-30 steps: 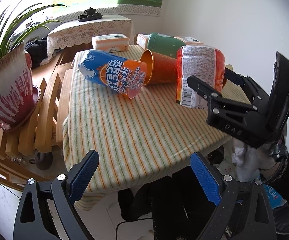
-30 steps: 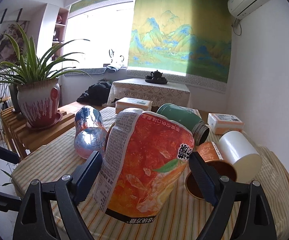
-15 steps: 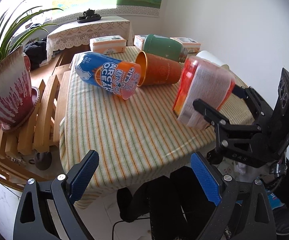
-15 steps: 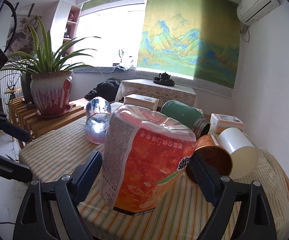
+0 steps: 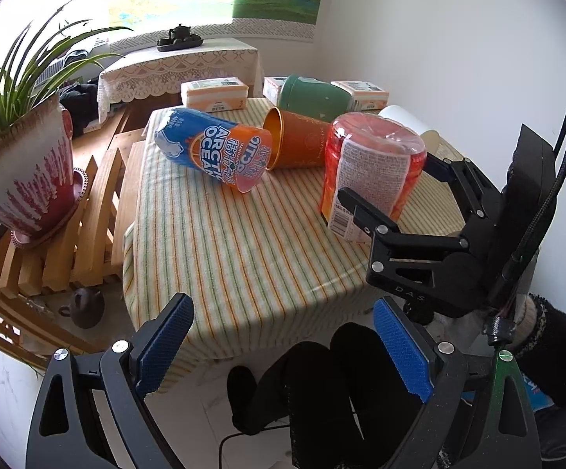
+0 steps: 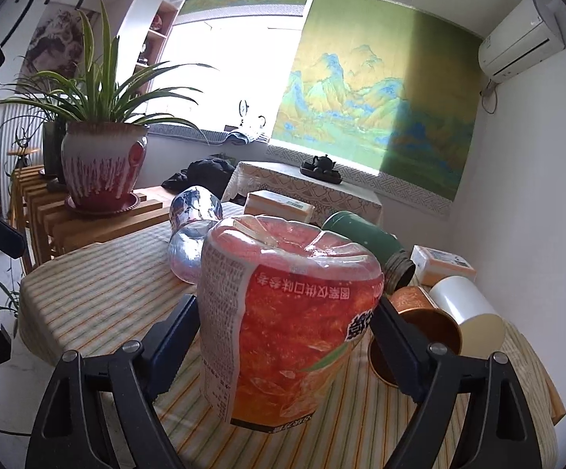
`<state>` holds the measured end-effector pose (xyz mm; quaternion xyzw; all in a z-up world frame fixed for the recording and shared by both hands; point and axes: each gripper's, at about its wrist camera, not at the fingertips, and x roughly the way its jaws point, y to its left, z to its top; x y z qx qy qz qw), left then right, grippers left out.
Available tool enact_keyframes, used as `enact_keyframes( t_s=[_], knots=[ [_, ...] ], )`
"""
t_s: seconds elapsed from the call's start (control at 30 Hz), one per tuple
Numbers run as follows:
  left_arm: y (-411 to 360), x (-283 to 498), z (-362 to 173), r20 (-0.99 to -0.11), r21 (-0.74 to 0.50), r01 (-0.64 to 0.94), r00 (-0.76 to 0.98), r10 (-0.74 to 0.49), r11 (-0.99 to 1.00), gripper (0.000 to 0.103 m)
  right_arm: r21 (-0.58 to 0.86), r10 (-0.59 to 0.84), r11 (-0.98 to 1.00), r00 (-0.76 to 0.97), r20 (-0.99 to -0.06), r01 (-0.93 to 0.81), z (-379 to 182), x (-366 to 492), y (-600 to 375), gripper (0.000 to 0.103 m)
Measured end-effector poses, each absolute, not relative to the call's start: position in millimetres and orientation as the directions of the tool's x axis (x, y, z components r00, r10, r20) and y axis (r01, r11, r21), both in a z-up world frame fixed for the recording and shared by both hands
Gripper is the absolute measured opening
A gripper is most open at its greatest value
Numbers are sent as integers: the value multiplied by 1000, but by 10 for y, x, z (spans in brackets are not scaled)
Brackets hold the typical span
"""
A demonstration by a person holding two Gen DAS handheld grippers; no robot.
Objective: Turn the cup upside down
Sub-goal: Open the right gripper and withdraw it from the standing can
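The right tongs point(image 6: 283, 336) pinch the orange-red clear plastic cup with a printed label point(image 6: 286, 324) from both sides; the cup is mouth-down, tilted, at the near right part of the striped cloth-covered desk point(image 5: 243, 242). The left tongs point(image 5: 283, 344) are spread wide, holding nothing, off the desk's near edge, well apart from the blue-and-orange cup lying on its side point(image 5: 212, 148) and the orange metal tumbler point(image 5: 294, 142) beside it

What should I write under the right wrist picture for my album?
Right tongs grip an orange cup, closed end up, on the striped tablecloth.
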<state>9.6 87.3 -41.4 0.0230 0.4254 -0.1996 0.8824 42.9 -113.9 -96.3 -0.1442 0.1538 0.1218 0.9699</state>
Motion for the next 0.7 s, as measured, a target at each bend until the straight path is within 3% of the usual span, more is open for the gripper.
enact_keyframes(
  t_s=[0.4, 0.53, 0.7],
  knots=[
    [747, 44, -445, -719, -162, 345, 600, -350, 924, 95, -74, 264, 947, 891, -369, -312, -748, 57, -1561, 98],
    [653, -82, -353, -640, -100, 289, 714, -284, 952, 95, 40, 241, 969, 891, -384, -245, -659, -89, -1887, 98],
    [549, -236, -235, -532, -74, 214, 818, -220, 974, 95, 67, 156, 988, 908, -389, -141, -562, -249, -2148, 98]
  ],
)
